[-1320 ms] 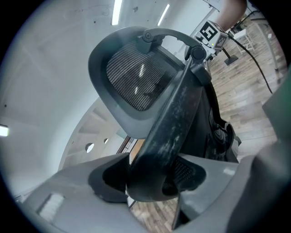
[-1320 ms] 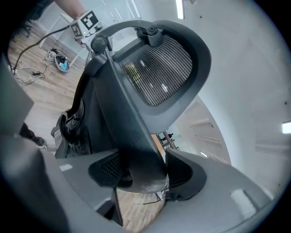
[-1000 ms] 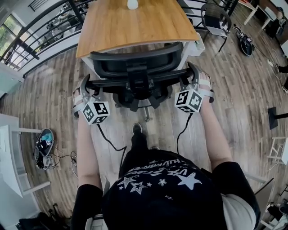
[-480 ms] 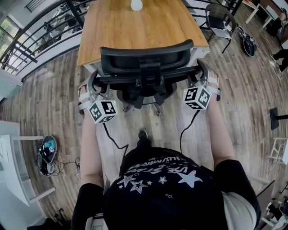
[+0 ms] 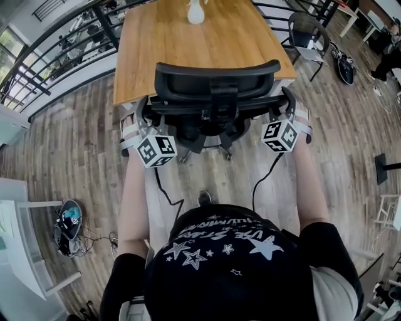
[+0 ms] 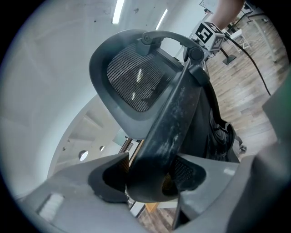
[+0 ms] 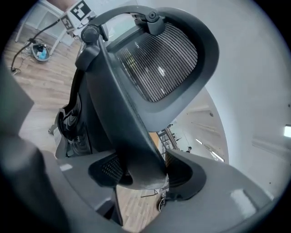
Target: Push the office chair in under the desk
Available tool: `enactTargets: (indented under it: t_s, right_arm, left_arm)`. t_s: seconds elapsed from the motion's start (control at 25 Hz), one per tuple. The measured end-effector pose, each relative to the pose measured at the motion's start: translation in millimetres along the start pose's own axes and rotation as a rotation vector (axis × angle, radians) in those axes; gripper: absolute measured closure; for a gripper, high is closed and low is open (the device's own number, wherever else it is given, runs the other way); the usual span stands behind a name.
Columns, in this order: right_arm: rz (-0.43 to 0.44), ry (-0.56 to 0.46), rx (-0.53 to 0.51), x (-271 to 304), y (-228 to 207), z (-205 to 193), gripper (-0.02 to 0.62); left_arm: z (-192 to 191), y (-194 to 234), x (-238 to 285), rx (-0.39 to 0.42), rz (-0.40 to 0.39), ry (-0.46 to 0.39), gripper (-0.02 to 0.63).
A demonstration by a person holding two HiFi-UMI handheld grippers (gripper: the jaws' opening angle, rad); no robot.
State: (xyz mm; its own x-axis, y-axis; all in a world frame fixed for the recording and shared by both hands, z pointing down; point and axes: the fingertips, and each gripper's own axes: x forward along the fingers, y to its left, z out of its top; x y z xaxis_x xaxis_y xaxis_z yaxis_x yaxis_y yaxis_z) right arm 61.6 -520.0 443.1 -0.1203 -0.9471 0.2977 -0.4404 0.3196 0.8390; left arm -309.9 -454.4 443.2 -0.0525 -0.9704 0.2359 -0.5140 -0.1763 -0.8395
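Note:
A black mesh-backed office chair (image 5: 216,78) stands at the near edge of the wooden desk (image 5: 188,47), its backrest over the desk's rim and its seat beneath the top. My left gripper (image 5: 143,114) is shut on the chair's left arm bar (image 6: 173,118), which runs between the pads (image 6: 184,170). On the other side, my right gripper (image 5: 287,101) is shut on the right arm bar (image 7: 122,123). The left gripper view (image 6: 148,175) and the right gripper view (image 7: 141,170) each show a dark bar clamped between the jaws, leading up to the backrest (image 7: 159,68).
A white vase (image 5: 196,12) sits on the desk's far end. A dark railing (image 5: 56,44) runs at back left, and another chair (image 5: 304,28) stands at back right. A white table (image 5: 15,219) and shoes with cables (image 5: 66,219) are at left.
The chair and both grippers have moved forward towards the desk, and the backrest now reaches the desk's near edge. Both grips hold as before.

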Motion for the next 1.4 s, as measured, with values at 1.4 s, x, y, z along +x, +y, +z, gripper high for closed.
enactTargets:
  t_s: [1.4]
  right_arm:
    - [-0.002, -0.034, -0.028, 145, -35, 34, 0.331]
  left_arm:
    - [-3, 41, 137, 0.000, -0.001, 0.034, 0.344]
